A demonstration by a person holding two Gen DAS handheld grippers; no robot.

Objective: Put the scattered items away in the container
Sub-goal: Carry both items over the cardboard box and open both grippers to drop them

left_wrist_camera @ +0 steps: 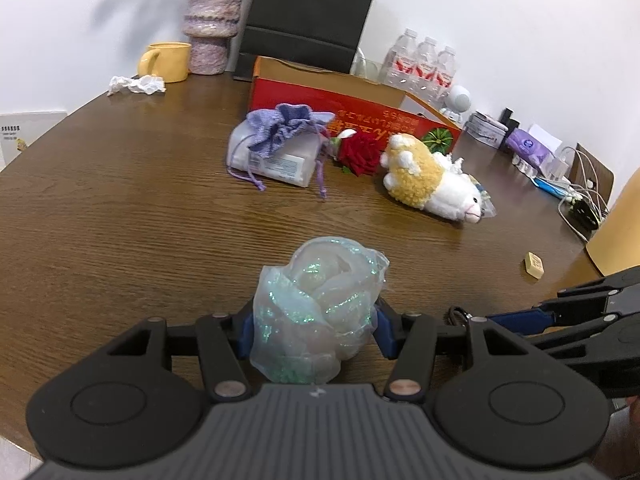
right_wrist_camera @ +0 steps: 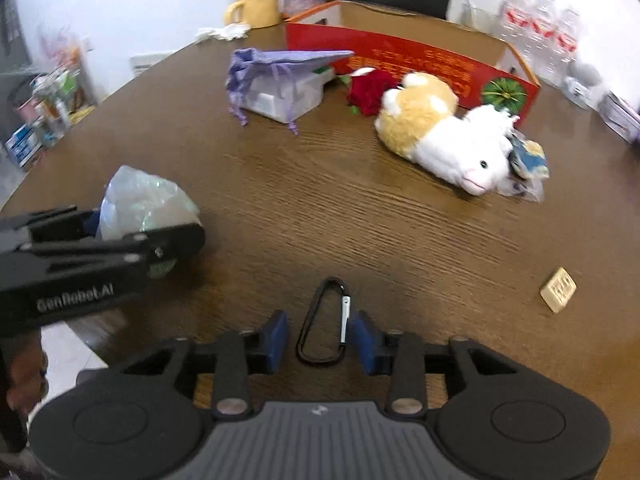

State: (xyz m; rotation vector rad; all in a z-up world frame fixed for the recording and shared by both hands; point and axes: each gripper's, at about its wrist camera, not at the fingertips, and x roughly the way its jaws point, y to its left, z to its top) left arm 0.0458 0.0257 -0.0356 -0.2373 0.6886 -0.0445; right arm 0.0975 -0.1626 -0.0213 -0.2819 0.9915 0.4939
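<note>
Early in the job, by the look of it. Nothing to see yet inside the red box [left_wrist_camera: 328, 98] at the far edge of the surface [left_wrist_camera: 120, 200], though only a bit of its inside shows.

Holding the shiny net ball [left_wrist_camera: 320, 288] in the left gripper [left_wrist_camera: 316, 330], close to the near edge of the surface, with the fingers [left_wrist_camera: 247, 330] clamped on both sides of it. Hard to tell whether up in the air or resting on the wood.

Just to the right of that, pointing the right gripper [right_wrist_camera: 322, 338] down at the black clip [right_wrist_camera: 322, 320]. Not gripped yet: fingers apart, with the clip lying flat on the surface between them, right up against one finger and clear of the other.

Lots left to tidy. In front of the box, well away from both grippers: a purple pouch [left_wrist_camera: 280, 128] sitting on top of a white pack [left_wrist_camera: 280, 164], a red rose [left_wrist_camera: 360, 152] just beside them, and a soft toy [left_wrist_camera: 428, 180] lying on its side. Off near the right edge, alone, a small tan block [left_wrist_camera: 534, 265].

So, probably none put away so far, one in hand, one about to be picked up, and the rest untouched.
</note>
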